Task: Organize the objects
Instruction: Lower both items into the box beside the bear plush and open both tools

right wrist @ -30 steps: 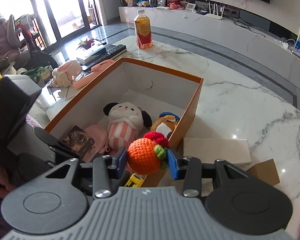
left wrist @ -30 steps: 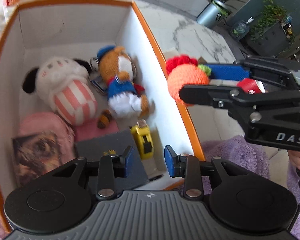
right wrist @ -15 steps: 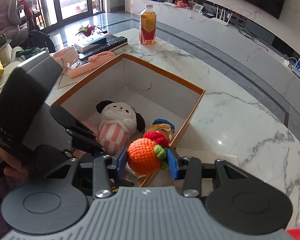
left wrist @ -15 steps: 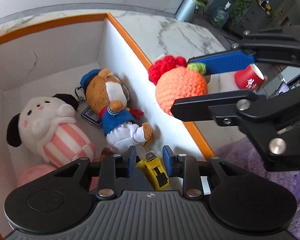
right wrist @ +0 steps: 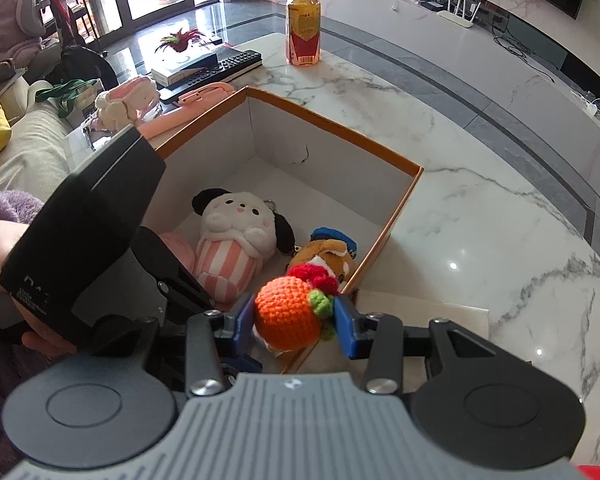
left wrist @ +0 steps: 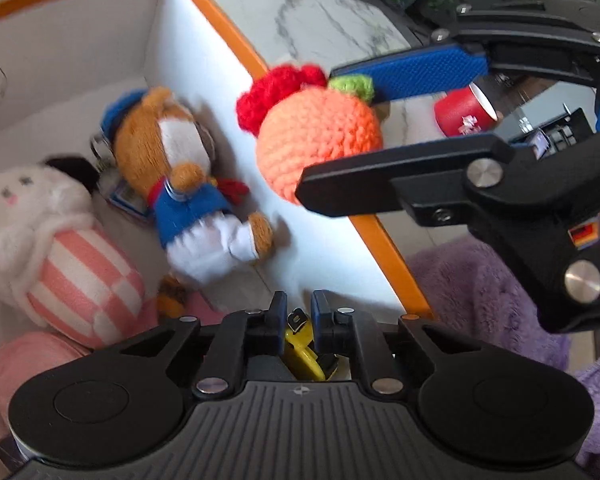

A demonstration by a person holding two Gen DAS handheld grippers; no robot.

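Carrying crocheted orange (right wrist: pixel 287 316) pinched in right gripper (right wrist: pixel 294 320), hovering over orange-rimmed box (right wrist: pixel 332 124) edge. Left gripper (left wrist: pixel 297 326) closing around yellow tape measure (left wrist: pixel 300 344) inside. Two plush toys already boxed; orange awaiting drop.

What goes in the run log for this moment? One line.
right tool shut on crochet orange over box | left tool shut on yellow tape measure
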